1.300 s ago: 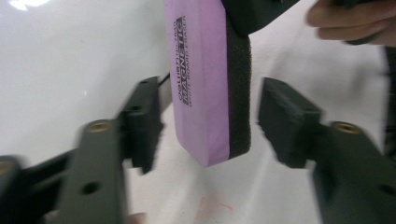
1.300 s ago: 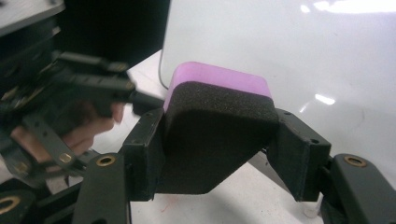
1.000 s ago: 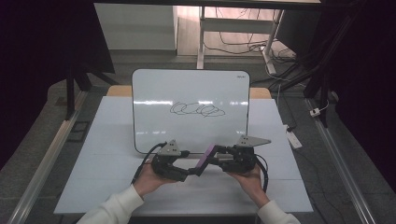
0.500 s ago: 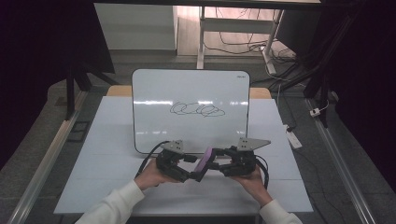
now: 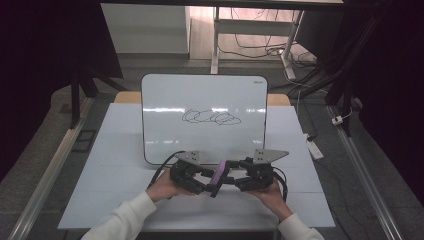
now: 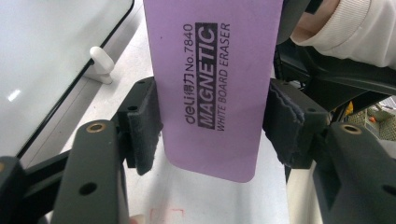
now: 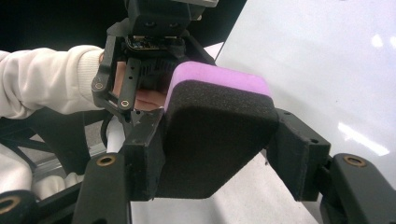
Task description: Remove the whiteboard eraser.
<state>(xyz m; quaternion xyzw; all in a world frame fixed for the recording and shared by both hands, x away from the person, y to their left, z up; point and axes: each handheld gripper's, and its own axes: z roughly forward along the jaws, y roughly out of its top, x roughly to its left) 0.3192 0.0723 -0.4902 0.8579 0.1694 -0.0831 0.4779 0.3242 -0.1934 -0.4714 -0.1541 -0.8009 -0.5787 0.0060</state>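
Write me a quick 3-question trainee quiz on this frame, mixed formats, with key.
1. True or false: the purple whiteboard eraser is stuck to the whiteboard.
2. Which face of the eraser shows in the right gripper view? A: the black felt. B: the printed purple back. C: a white label.
3. What is drawn on the whiteboard?

Key
1. False. The right tongs clamp it in the air in front of the board. The left tongs have just been closing, and their pads now meet its long edges.
2. A.
3. A looped scribble in a dark line.
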